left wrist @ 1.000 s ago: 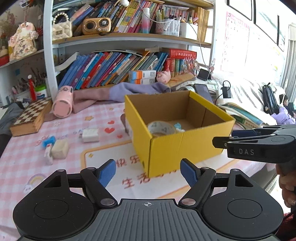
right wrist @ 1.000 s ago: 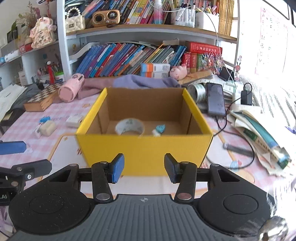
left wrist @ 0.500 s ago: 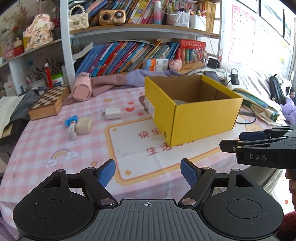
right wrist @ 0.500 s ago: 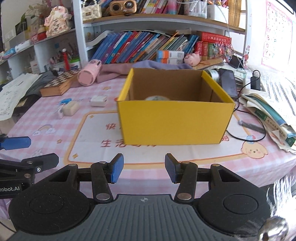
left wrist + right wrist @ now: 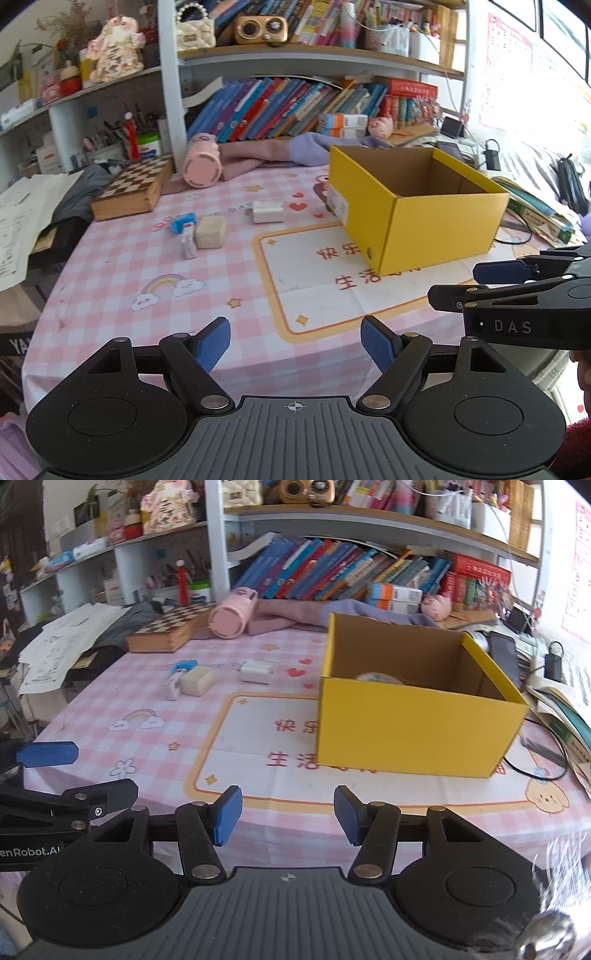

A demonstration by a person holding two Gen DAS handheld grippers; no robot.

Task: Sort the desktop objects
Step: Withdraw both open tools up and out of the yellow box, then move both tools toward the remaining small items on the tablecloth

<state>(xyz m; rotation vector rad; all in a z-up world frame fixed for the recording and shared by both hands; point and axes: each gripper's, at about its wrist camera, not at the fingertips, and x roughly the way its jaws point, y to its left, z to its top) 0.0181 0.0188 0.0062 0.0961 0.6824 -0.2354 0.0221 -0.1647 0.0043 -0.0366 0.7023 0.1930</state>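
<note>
An open yellow cardboard box [image 5: 439,225] [image 5: 413,731] stands on the pink checked table; a tape roll [image 5: 376,677] shows just over its near wall. Loose on the table at the left lie a white charger block [image 5: 266,216] [image 5: 255,671], a beige cube [image 5: 210,232] [image 5: 196,680], a blue clip [image 5: 181,222] [image 5: 183,664] and a small white stick [image 5: 188,244] [image 5: 171,690]. My left gripper [image 5: 295,343] is open and empty near the table's front edge. My right gripper [image 5: 287,819] is open and empty, also at the front edge, right of the left one.
A wooden chess box [image 5: 131,192], a pink tumbler lying on its side [image 5: 201,166] and a purple cloth [image 5: 280,151] lie at the back. A bookshelf [image 5: 295,107] stands behind. Books, a phone [image 5: 504,653] and cables lie right of the box.
Both grippers have pulled back and away from the yellow box toward the table's front edge. Both stayed open and empty. The loose objects have not moved.
</note>
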